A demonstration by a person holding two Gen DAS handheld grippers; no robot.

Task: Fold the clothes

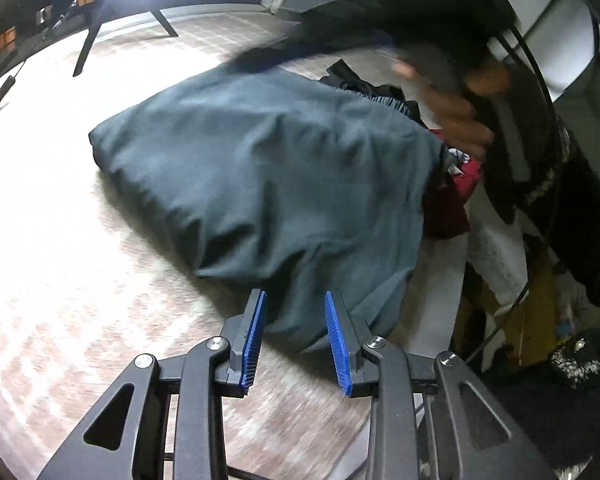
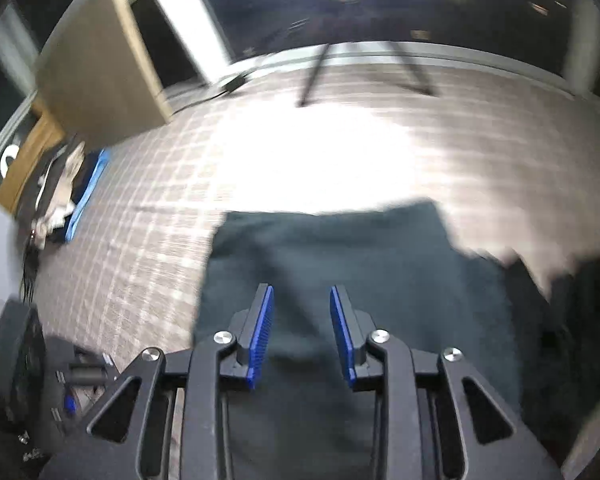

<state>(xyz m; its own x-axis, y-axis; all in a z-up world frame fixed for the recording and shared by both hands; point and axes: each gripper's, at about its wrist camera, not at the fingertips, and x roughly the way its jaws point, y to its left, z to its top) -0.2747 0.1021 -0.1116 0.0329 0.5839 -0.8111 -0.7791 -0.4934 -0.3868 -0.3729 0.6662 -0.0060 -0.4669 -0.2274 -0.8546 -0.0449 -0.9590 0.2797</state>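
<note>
Dark teal folded garment lying flat on the pale checked floor, long axis running diagonally in the left wrist view, from the far-left corner down toward the near-right corner just past the left gripper. Looks like a thick oblong bundle, smooth top, a few soft creases. Near end sits between the blue pads in the picture, but the pads aren't pressing on it; jaws partly apart with a clear gap, nothing clamped.

Right side of that view: a heap of other clothes, red and white bits poking out just beside the teal piece, touching its right edge. A blurred hand above the heap, too smeared to say what it's doing.

Right wrist view is blurry. Same teal garment fills the lower middle, far edge running roughly straight across the frame against the bright glare on the floor. Right gripper over the fabric, blue pads partly apart, nothing pinched between them; can't tell if the tips touch the cloth. Tripod legs way back, well apart from the garment.
</note>
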